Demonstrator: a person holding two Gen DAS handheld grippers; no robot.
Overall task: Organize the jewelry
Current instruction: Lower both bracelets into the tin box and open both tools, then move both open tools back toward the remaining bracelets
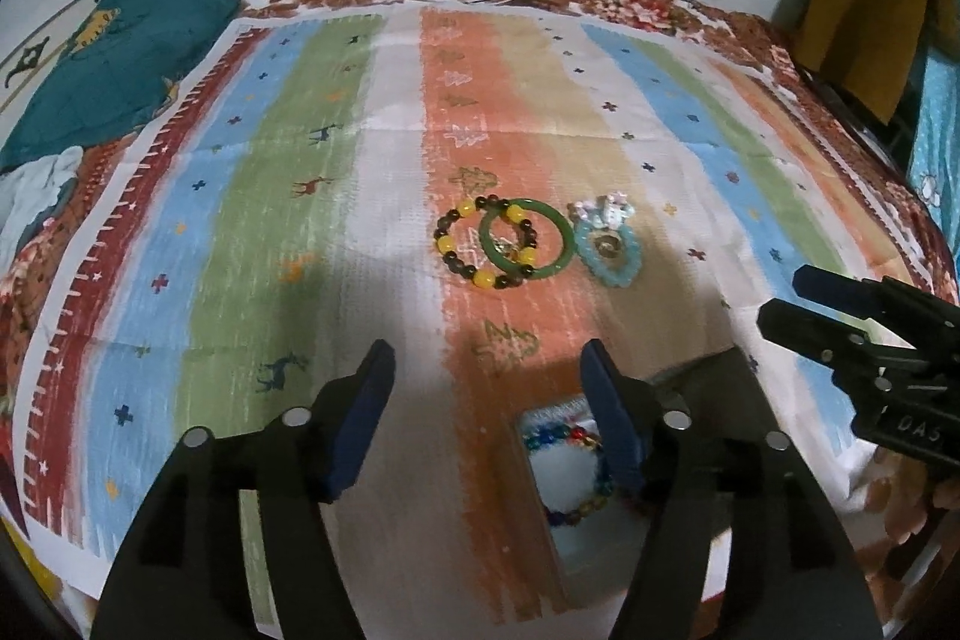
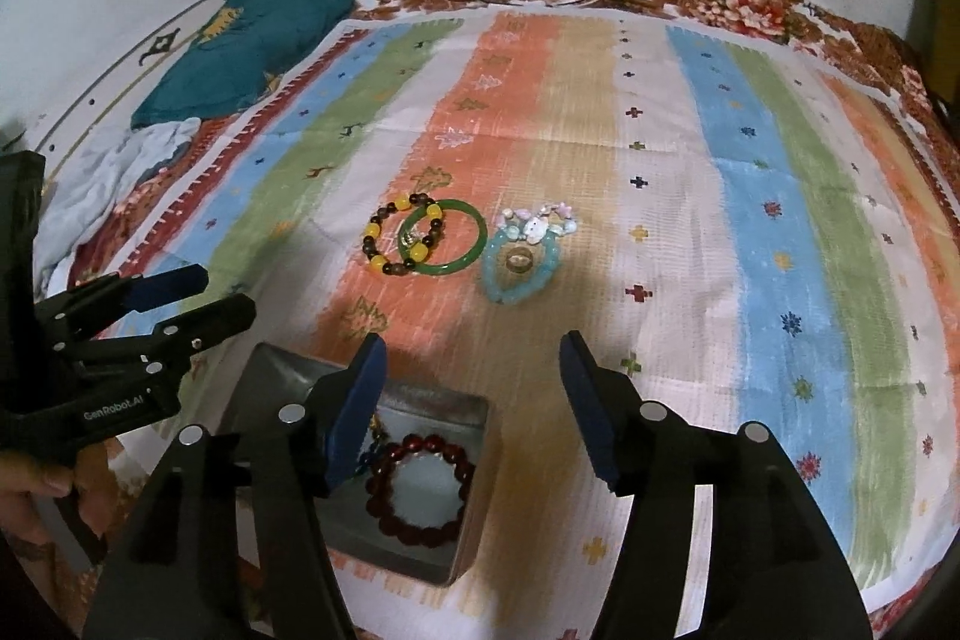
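Right wrist view puts the right tool nearest, jaws spread wide and holding nothing, hanging over the near edge of the bed. Just under its left finger sits a small metal tin with a dark red bead bracelet already lying inside. The left tool is likewise wide open and empty, and in its own view the tin lies beneath its right finger.

Further out on the striped cloth, well apart from both tools, the loose pieces wait in a row: a yellow and brown bead bracelet overlapping a green bangle, then just beside them a pale blue bracelet with a small ring lying inside its loop and a white charm cluster touching its far edge.

The next pick looks best made on the pale blue bracelet, since it lies free of the overlapping pair. Come down with one finger inside the loop and one outside, and pinch the beads rather than the cloth, keeping clear of the ring.
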